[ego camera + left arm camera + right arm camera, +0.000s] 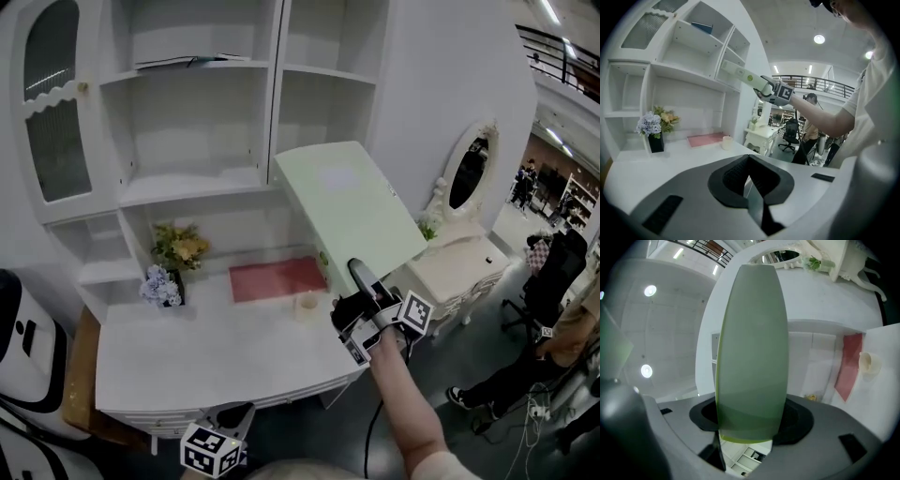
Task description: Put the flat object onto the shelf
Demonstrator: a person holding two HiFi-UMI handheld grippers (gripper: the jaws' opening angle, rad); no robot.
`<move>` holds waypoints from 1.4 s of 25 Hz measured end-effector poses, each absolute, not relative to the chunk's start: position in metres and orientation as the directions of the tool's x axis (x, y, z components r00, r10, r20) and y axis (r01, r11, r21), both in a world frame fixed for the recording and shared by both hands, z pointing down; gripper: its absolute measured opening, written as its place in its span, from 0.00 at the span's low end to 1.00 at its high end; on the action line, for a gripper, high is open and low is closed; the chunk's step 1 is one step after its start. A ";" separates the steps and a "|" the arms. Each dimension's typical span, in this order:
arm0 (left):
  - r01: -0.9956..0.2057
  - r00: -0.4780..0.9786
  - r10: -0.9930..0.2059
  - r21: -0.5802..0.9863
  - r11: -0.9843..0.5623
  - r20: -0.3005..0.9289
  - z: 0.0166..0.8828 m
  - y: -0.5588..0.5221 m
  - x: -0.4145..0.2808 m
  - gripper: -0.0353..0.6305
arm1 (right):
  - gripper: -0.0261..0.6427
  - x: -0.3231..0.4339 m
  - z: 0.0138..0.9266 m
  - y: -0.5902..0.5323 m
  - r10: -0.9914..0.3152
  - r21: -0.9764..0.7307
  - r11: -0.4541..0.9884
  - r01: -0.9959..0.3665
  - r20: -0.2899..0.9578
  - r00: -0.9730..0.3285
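Risk: your right gripper (361, 279) pinches only the near edge of the pale green flat board (349, 208), so it may pivot against the white shelf divider (277, 84); left gripper (751, 183) closed, empty.

Bright ceiling lights, fisheye-warped dark corners

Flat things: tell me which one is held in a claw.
The pale green board, clamped in the right claw in mid-air; the pink mat lies on the desk and the dark folder on the top-left shelf.
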State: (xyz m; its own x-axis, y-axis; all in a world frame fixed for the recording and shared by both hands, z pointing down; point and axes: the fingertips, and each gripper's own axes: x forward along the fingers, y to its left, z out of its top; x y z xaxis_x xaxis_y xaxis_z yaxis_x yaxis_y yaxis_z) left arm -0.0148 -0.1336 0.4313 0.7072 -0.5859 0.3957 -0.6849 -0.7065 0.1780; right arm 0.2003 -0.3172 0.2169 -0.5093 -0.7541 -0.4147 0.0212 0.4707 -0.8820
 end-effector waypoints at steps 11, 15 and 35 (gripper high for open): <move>-0.686 0.705 -0.583 0.181 -0.704 0.403 0.436 -0.150 -0.039 0.07 | 0.48 0.196 0.214 -0.361 -0.808 -0.903 0.427 0.041 -0.401 -0.431; -0.686 0.707 -0.583 0.188 -0.703 0.401 0.435 -0.165 -0.057 0.07 | 0.48 0.182 0.211 -0.386 -0.840 -0.920 0.392 0.016 -0.365 -0.402; -0.643 0.744 -0.534 0.211 -0.736 0.402 0.446 -0.180 -0.080 0.07 | 0.55 0.151 0.181 -0.400 -0.815 -0.879 0.447 -0.167 -0.323 -0.481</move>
